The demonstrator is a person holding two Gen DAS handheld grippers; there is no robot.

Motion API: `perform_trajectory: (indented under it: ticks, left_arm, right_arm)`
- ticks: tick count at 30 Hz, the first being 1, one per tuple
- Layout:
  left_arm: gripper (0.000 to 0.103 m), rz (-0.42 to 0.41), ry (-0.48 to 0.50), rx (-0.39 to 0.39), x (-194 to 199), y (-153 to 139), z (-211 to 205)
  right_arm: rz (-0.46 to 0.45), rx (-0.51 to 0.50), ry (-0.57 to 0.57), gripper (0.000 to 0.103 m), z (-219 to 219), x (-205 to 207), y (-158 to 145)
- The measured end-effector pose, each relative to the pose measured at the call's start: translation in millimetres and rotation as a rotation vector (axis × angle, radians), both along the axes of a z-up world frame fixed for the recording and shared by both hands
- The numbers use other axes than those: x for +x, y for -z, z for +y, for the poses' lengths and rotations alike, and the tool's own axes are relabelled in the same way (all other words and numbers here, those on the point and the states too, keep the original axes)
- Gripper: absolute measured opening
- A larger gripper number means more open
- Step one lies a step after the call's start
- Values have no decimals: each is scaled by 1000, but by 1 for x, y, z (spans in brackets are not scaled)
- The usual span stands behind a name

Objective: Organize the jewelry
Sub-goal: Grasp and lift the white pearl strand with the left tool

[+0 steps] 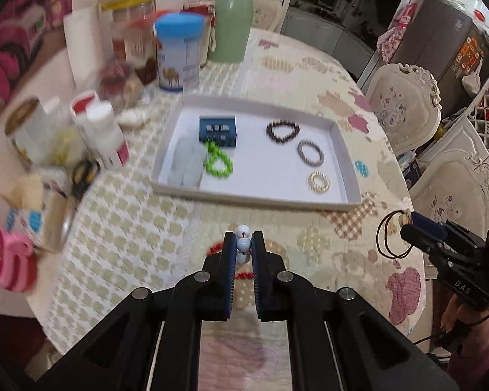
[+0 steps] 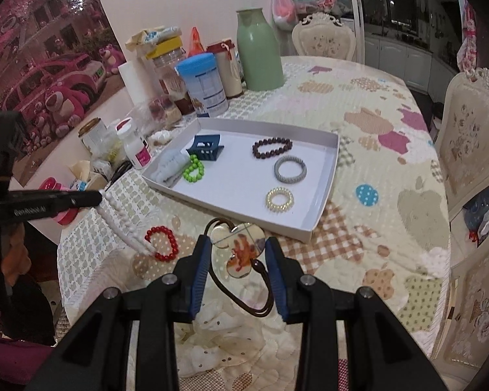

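Note:
A white tray (image 1: 348,159) on the table holds a blue claw clip (image 1: 217,131), a green bead bracelet (image 1: 218,160), a dark bead bracelet (image 1: 283,131), a grey coil tie (image 1: 310,153) and a pale gold coil tie (image 1: 319,181). My left gripper (image 1: 243,244) is shut on a white bead necklace (image 1: 243,244), which hangs down to the table in the right wrist view (image 2: 124,221). A red bead bracelet (image 2: 161,242) lies beneath it. My right gripper (image 2: 238,244) is shut on a brown hair tie with a mouse-shaped charm (image 2: 243,249), just short of the tray's near edge (image 2: 296,229).
Jars, bottles, a blue-lidded can (image 1: 176,52), a green flask (image 1: 233,16) and scissors (image 1: 83,174) crowd the table's left and back. Ornate chairs (image 1: 407,104) stand along the right side. The quilted cloth (image 2: 391,169) covers the table.

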State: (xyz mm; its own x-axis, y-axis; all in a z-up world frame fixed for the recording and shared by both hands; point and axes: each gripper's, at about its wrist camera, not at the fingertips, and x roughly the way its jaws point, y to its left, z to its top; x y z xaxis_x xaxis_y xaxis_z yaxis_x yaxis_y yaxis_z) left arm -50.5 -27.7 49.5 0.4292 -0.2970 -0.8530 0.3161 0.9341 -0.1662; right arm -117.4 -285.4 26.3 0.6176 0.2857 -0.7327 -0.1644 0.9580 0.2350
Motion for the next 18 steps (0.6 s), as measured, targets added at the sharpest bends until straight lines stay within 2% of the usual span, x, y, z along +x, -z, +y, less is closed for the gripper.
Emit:
perform_trajectory:
  ticks: [8,18]
  left_arm:
    - [9,-91,22,29,10,-33,-13]
    - [9,-115,60,63,32,-35,-39]
  right_arm:
    - [-25,-13,-15,36,8,8,-15]
    - [-18,-16,-7,36,16,29,-15]
